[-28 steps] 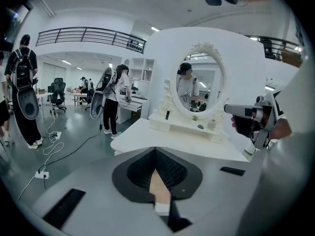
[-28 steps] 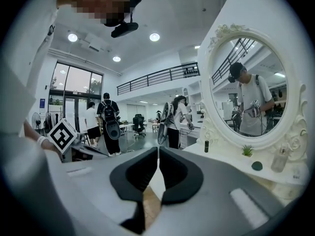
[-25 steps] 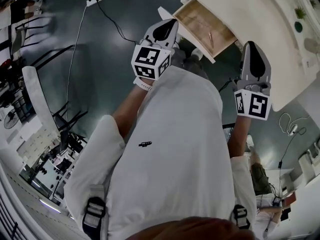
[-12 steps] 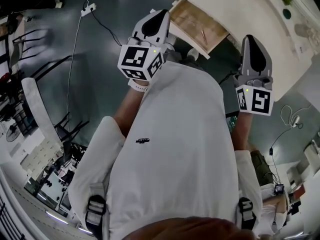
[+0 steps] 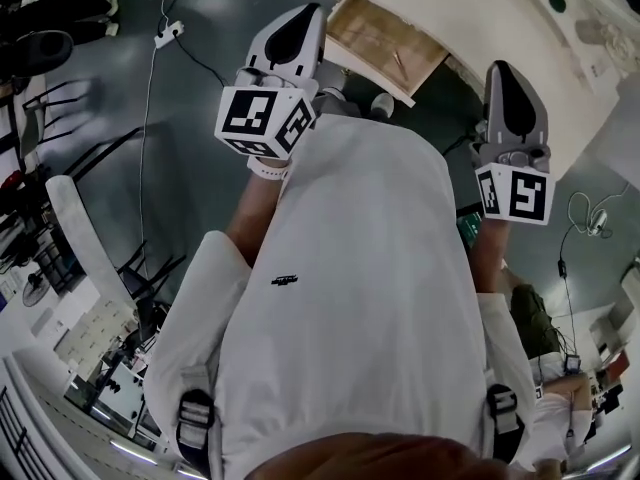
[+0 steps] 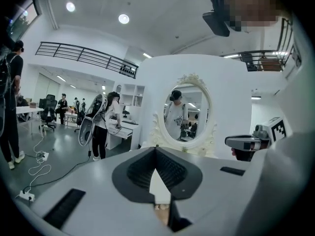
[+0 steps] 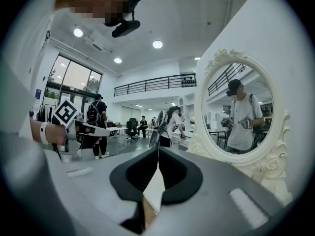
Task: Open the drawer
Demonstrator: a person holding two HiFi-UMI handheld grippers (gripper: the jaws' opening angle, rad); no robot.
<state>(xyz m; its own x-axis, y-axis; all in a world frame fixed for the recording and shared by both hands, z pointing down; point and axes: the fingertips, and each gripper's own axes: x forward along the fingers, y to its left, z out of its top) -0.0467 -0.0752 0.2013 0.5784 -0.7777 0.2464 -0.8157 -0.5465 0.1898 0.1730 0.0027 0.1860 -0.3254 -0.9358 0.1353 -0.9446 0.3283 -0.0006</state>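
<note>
1. Head view: drawer stands pulled out from the dressing table's front edge. Opening looks done; next move is probably just backing off. Left gripper and right gripper are clear of it.
2. Left gripper view: jaws pressed together, empty, facing mirror.
3. Right gripper view: jaws together, nothing pinched. No legible writing, only marker cubes.

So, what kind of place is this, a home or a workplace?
Probably a large open office or lab, not a home: a black-railed upper gallery, desks with black office chairs, and a white dressing table with an ornate oval mirror set up like a test prop.
</note>
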